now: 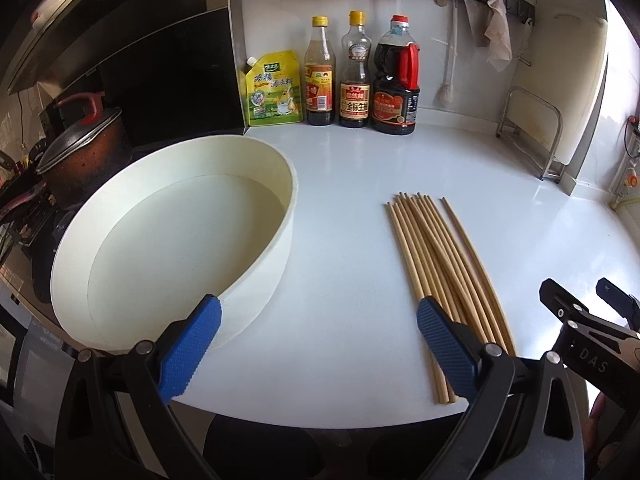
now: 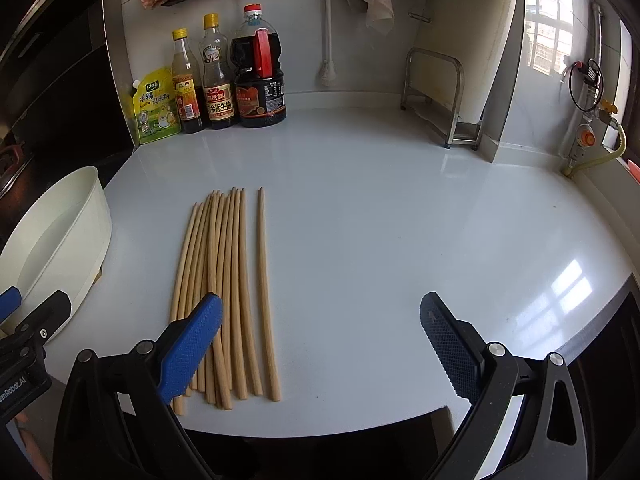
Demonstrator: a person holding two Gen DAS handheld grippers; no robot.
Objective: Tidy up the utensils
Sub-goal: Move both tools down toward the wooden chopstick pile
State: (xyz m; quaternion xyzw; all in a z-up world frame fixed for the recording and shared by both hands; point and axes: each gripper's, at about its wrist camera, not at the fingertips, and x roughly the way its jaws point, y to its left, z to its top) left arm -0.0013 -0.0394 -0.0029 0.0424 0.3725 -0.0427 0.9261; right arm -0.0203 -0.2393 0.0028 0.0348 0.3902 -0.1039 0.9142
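Observation:
Several wooden chopsticks lie side by side on the white counter, tips pointing away; the right wrist view shows the chopsticks with one lying slightly apart on their right. A round white basin holding clear water sits left of them; its rim shows at the left of the right wrist view. My left gripper is open above the counter between basin and chopsticks, nothing between its blue pads. My right gripper is open near the chopsticks' near ends, empty.
A yellow pouch and three sauce bottles line the back wall. A metal rack stands at the back right. A lidded pot sits on the stove to the left. The counter's front edge is close below the grippers.

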